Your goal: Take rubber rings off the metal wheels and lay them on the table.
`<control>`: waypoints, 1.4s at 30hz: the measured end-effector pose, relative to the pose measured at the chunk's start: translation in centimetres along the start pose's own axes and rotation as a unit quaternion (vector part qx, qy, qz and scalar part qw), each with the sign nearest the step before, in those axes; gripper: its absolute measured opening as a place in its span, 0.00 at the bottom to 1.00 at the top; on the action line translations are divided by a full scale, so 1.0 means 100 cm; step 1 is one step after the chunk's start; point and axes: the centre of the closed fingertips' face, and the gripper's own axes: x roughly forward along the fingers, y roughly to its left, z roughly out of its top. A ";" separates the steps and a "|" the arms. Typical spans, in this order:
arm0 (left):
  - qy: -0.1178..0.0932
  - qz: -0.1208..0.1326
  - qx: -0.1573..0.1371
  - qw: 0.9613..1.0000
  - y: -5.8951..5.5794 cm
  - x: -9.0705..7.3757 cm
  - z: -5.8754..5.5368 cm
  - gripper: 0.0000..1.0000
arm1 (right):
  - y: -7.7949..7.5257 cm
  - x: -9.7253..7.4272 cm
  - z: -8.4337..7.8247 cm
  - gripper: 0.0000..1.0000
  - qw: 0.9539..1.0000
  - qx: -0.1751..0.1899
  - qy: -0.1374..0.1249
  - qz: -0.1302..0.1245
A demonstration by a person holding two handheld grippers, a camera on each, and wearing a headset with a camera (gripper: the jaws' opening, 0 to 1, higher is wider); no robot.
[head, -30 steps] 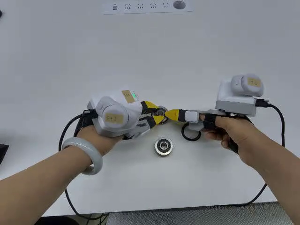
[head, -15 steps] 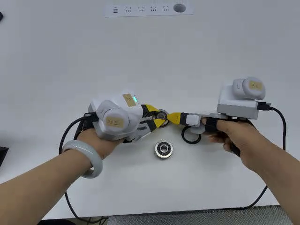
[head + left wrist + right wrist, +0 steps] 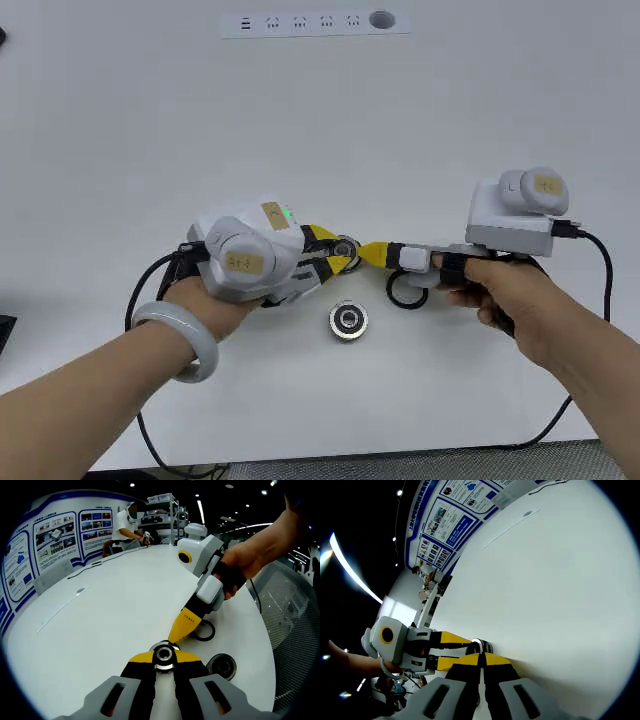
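**Left gripper** (image 3: 332,248): the yellow-tipped jaws are closed on a metal wheel (image 3: 164,656), one jaw against each side of its rim. The wheel is a squat disc. Its round face and bore show in both the head view and the left gripper view, so the axle line points up rather than along the table (image 3: 300,120).

**Right gripper** (image 3: 368,252): reaches in from the right with its jaws pressed together and the tips at the wheel's right rim. Whether they pinch any rubber cannot be told.

**Loose rubber ring** (image 3: 405,291): lies flat just below the right gripper.

**Second wheel** (image 3: 348,320): lies flat with its bore up, black ring on, near of both grippers and left of the loose ring.

**Room to move:** the white tabletop runs open on the far side up to a power strip (image 3: 315,20). On the near side, the table edge lies close behind the wrists.
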 end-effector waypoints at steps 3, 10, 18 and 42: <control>0.000 0.000 0.000 1.000 0.000 0.000 0.000 0.13 | 0.000 0.000 0.000 0.03 1.000 -0.002 0.001 -0.001; 0.001 0.000 -0.001 1.000 0.000 0.000 0.000 0.13 | 0.001 0.000 0.001 0.02 1.000 -0.008 0.001 -0.002; 0.000 -0.001 0.000 1.000 0.000 0.000 0.000 0.13 | 0.005 0.000 0.002 0.02 1.000 -0.007 0.000 0.002; 0.000 -0.003 0.002 1.000 0.000 0.000 0.002 0.13 | 0.017 -0.003 0.005 0.02 1.000 0.011 -0.015 0.020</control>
